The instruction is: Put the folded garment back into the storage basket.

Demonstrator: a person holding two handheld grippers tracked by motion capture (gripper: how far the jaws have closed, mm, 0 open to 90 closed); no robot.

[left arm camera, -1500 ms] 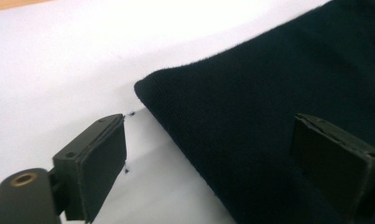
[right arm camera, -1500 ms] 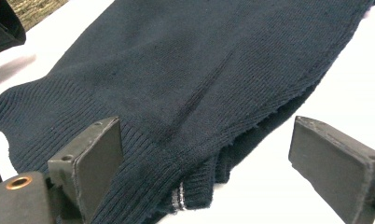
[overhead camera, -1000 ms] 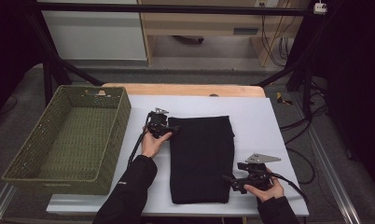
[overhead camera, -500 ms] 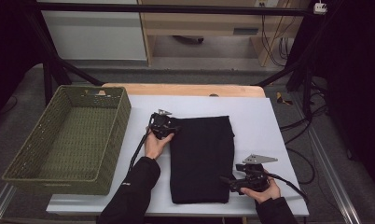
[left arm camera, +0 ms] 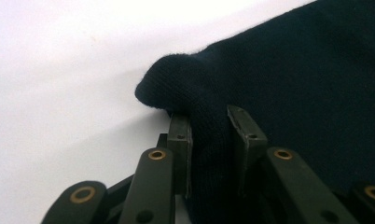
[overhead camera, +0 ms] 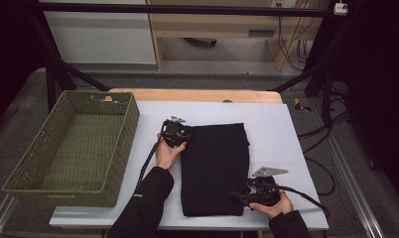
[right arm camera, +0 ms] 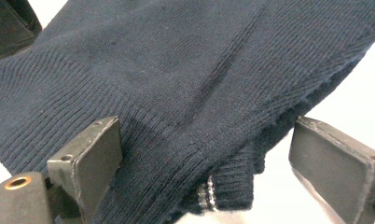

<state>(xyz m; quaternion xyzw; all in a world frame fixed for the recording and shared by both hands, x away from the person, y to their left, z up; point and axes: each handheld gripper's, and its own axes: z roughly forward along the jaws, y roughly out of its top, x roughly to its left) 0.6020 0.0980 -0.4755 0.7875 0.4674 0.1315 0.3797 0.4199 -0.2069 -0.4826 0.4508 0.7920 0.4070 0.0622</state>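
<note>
A dark navy knit garment [overhead camera: 215,168] lies folded flat in the middle of the white table [overhead camera: 277,129]. My left gripper [overhead camera: 180,135] sits at its far left corner. Its jaws have just been closing, and the pads [left arm camera: 181,140] now pinch a raised fold of the knit [left arm camera: 209,107] between them. My right gripper [overhead camera: 239,197] is at the near right corner, lying level. It stands open [right arm camera: 213,149], with the ribbed hem [right arm camera: 223,186] loose between its wide-apart pads [right arm camera: 90,154].
A green woven basket [overhead camera: 71,191] stands on the table's left side. Bare table surface lies right of and behind the garment. Cables trail from both grippers, and black frame legs stand beyond the far edge.
The left gripper has nudged slightly right onto the garment's far left corner. The right hand and the garment stay where they were.
</note>
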